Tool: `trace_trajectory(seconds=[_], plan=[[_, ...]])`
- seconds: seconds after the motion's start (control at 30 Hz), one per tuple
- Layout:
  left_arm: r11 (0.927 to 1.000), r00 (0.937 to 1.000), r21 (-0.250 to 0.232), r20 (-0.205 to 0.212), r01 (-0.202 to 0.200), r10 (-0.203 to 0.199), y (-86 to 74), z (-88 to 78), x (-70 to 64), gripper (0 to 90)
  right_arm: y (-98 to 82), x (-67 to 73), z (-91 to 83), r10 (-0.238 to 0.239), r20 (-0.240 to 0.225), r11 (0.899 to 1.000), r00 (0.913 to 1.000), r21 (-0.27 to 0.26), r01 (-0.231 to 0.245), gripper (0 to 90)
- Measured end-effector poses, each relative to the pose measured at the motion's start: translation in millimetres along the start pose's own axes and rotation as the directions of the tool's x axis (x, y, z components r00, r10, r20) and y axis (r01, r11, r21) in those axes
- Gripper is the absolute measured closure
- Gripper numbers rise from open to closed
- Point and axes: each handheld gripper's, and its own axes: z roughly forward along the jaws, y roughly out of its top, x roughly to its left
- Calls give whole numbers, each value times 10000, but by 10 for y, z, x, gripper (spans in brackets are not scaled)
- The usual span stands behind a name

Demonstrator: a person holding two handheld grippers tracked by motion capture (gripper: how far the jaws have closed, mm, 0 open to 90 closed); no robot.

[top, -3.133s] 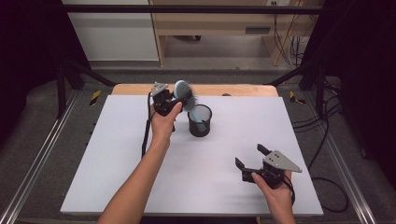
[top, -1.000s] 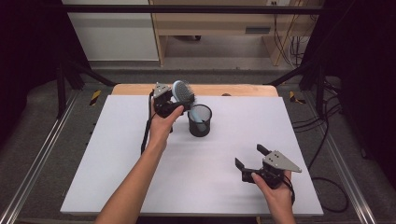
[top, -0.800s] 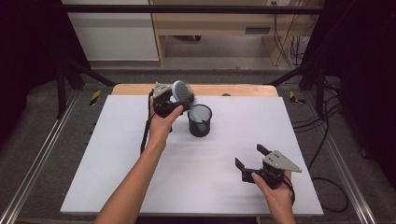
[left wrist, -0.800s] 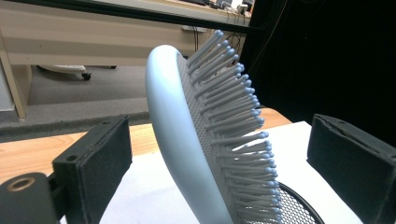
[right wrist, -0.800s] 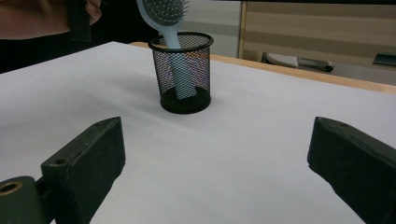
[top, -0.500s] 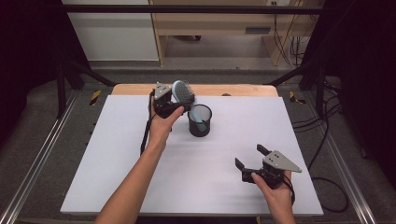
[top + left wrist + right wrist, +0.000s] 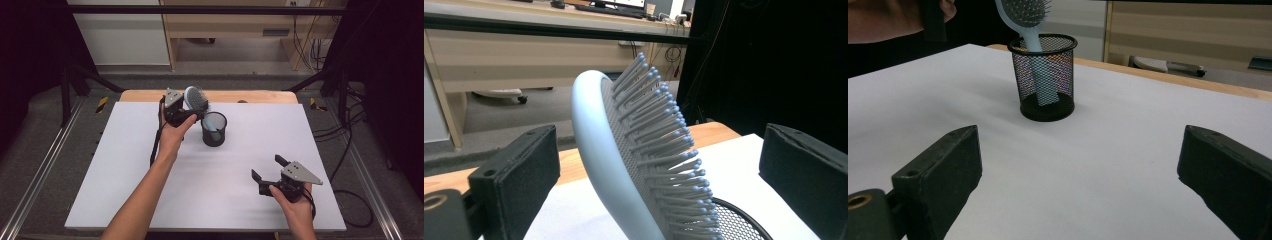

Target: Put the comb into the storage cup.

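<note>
Pale-blue hairbrush (image 7: 196, 99), upper centre of the high view, stands handle-down in the mesh cup (image 7: 214, 129), leaning toward the left gripper (image 7: 192, 116). Left gripper view: jaws just opened wide, pads clear of the brush head between them. Right gripper view: jaws wide, empty; cup upper centre, well apart.

Your left gripper (image 7: 192, 116) sits at the hairbrush (image 7: 196, 98), jaws just opened — its handle stands in the mesh cup (image 7: 214, 129). Your right gripper (image 7: 266, 169) rests open, well apart.
</note>
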Motion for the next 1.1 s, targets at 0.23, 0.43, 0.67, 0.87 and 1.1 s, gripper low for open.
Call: trace_trajectory(seconds=[0.23,0.43,0.67,0.87,1.1], plan=[[10000,10000,-41,-39,-26,26,-4,-9,1,28,0,-4,-2,22,17,10000,10000,-23,-22,45],[9998,9999,-100,-82,-152,151,-9,-23,1,28,-1,-2,-1,9,-2,10000,10000,7,-9,45],[9997,9998,-169,-86,-178,176,-20,-39,-18,27,-1,-4,-1,-6,8,10000,10000,1,6,45],[9993,9995,-211,-91,-318,316,-39,-70,-38,26,-1,1,-1,6,11,10000,10000,-1,-6,45],[9987,9989,-212,-87,-464,462,-50,-97,-57,26,-1,5,0,-2,6,10000,10000,11,2,45]])
